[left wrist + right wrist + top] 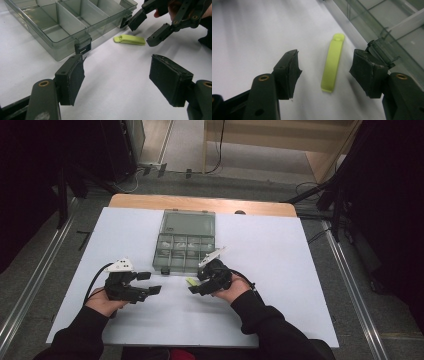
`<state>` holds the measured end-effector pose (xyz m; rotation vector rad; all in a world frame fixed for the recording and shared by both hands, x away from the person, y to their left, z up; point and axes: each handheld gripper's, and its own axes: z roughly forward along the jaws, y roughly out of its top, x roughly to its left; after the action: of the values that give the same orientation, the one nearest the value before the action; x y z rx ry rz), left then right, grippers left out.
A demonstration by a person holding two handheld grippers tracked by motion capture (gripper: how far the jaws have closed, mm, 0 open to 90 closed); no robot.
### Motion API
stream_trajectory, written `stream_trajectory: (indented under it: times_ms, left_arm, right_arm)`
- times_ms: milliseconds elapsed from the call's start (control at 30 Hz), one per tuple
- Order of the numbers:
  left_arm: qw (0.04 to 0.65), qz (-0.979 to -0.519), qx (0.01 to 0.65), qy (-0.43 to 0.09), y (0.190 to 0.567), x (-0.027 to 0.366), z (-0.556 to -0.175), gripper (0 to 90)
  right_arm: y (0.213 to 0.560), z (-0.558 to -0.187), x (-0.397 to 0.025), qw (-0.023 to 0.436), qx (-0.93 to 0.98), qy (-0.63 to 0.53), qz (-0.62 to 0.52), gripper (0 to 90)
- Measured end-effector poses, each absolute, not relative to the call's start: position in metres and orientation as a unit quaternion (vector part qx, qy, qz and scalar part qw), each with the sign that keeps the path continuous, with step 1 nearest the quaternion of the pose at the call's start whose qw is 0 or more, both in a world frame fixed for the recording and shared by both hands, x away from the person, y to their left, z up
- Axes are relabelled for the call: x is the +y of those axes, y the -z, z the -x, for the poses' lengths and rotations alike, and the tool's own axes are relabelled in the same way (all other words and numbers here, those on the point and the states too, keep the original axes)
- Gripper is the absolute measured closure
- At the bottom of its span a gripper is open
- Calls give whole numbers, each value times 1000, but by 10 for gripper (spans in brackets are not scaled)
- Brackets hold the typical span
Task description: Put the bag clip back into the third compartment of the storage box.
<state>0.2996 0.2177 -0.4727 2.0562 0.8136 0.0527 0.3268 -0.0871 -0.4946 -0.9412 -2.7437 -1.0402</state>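
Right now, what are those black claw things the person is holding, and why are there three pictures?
Those are grippers: hand tools with two black jaws that open and shut like tongs. A person holds one in each hand.

One picture comes from a camera high above the table. There you see the left gripper and the right gripper over the white table.

The other two pictures come from small cameras riding on each gripper, looking out between its jaws.

On the table sits a clear plastic box with little compartments, its lid open. Beside it lies a small yellow-green strip, flat on the table.

Nothing is held. Both grippers are open, and the right gripper's jaws stand on either side of the strip without touching it.
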Motion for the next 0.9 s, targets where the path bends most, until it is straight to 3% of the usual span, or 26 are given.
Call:
stream_trajectory:
  times_ms: [233,767,900]
  left_arm:
    - [448,-831,331,-21,473,219,-300,278]
    - [448,-829,334,-22,473,220,-302,278]
    - [447,-830,334,-23,473,219,-302,278]
  right_arm:
    - [500,-327,-81,19,-892,326,313,473]
    - [500,-323,-69,-32,-892,305,333,768]
    - [500,-325,-71,-22,-889,306,340,783]
